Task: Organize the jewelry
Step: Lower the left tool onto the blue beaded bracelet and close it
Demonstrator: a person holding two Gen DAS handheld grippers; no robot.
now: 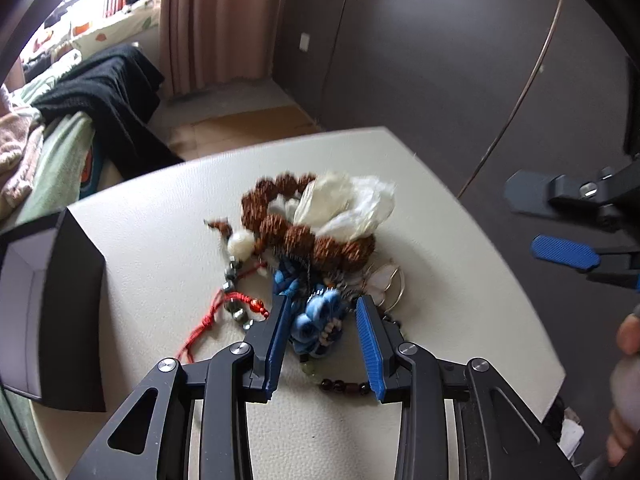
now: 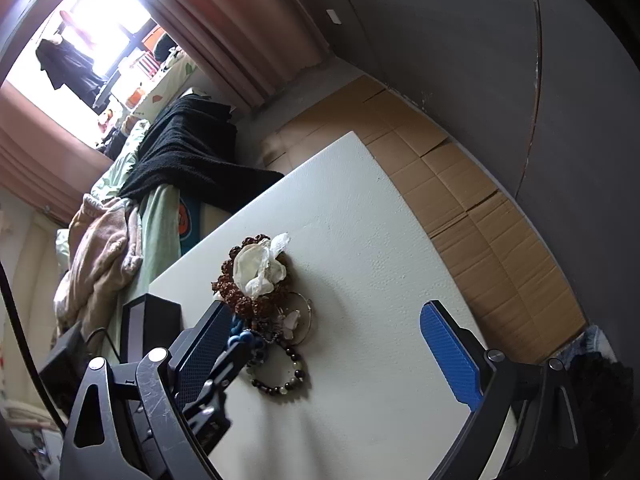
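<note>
A tangle of jewelry lies on the white table [image 1: 440, 248]: a brown knobbly-bead bracelet [image 1: 280, 224], a crumpled white wrapper [image 1: 348, 204], a red cord bracelet with metal beads [image 1: 224, 308], a dark bead bracelet [image 1: 344, 386] and a blue flower ornament [image 1: 316, 316]. My left gripper [image 1: 324, 312] straddles the blue ornament with its jaws narrowed; a gap shows at the right pad. To the right of the pile, above the table, my right gripper [image 2: 326, 308] hangs wide open and holds nothing. The pile [image 2: 260, 280] sits near its left finger.
An open black box [image 1: 52, 308] stands at the table's left edge. A bed with a black blanket [image 2: 188, 152] lies beyond the table. Cardboard [image 2: 460, 200] covers the floor on the right. A person's hand [image 1: 628, 332] shows at the right rim.
</note>
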